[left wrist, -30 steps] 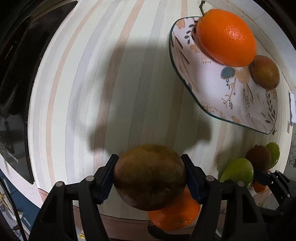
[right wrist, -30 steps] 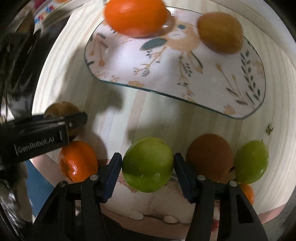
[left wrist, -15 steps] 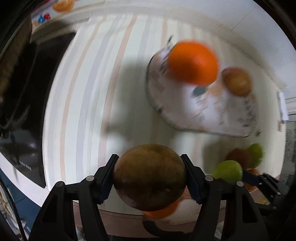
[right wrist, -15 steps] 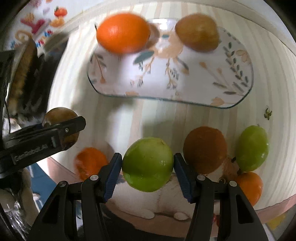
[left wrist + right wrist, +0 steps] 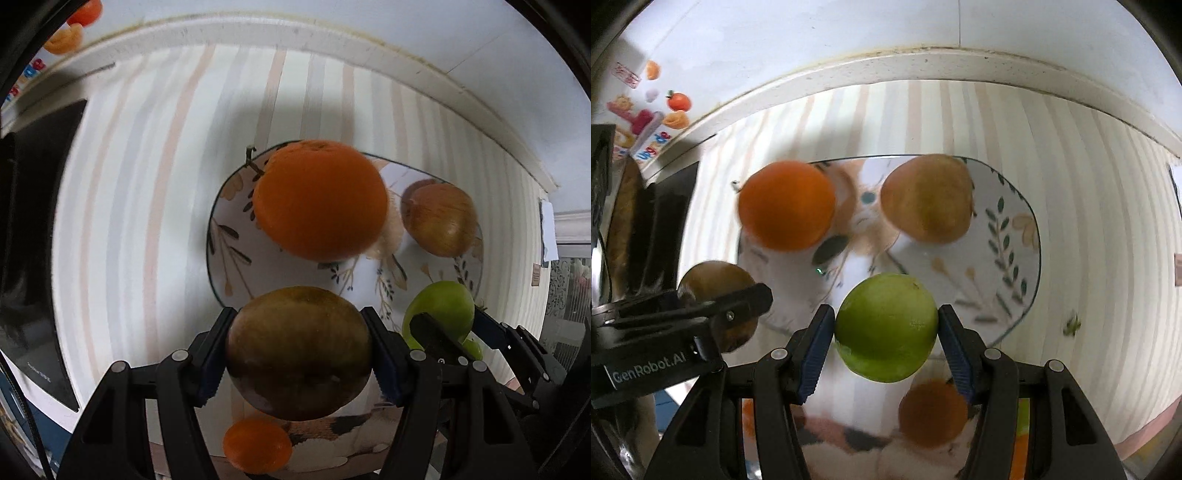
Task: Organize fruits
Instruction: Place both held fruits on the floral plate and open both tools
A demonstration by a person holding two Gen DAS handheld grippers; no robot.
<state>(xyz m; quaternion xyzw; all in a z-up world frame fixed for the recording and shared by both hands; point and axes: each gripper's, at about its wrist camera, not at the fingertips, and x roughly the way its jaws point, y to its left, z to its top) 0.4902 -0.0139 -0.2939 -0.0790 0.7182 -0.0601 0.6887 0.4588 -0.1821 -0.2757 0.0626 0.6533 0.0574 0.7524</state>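
Note:
My left gripper (image 5: pixel 298 345) is shut on a brown round fruit (image 5: pixel 298 338) and holds it above the near edge of a floral plate (image 5: pixel 236 269). On the plate lie a large orange (image 5: pixel 320 199) and a brown fruit (image 5: pixel 439 219). My right gripper (image 5: pixel 886 332) is shut on a green fruit (image 5: pixel 886 326), held over the same plate (image 5: pixel 1015 258). The orange (image 5: pixel 786 205) and the brown fruit (image 5: pixel 927 197) show there too. The left gripper with its fruit (image 5: pixel 716 284) is at the left of the right wrist view.
A small orange fruit (image 5: pixel 257 448) lies below on a patterned mat. Another brownish-orange fruit (image 5: pixel 932 413) lies under the right gripper. The striped tablecloth (image 5: pixel 147 184) runs to a wall ledge behind. A dark device (image 5: pixel 33 240) stands at the left.
Both grippers have lifted and moved forward with their fruits, from over the mat to over the near side of the plate. The plate now sits central in both views.

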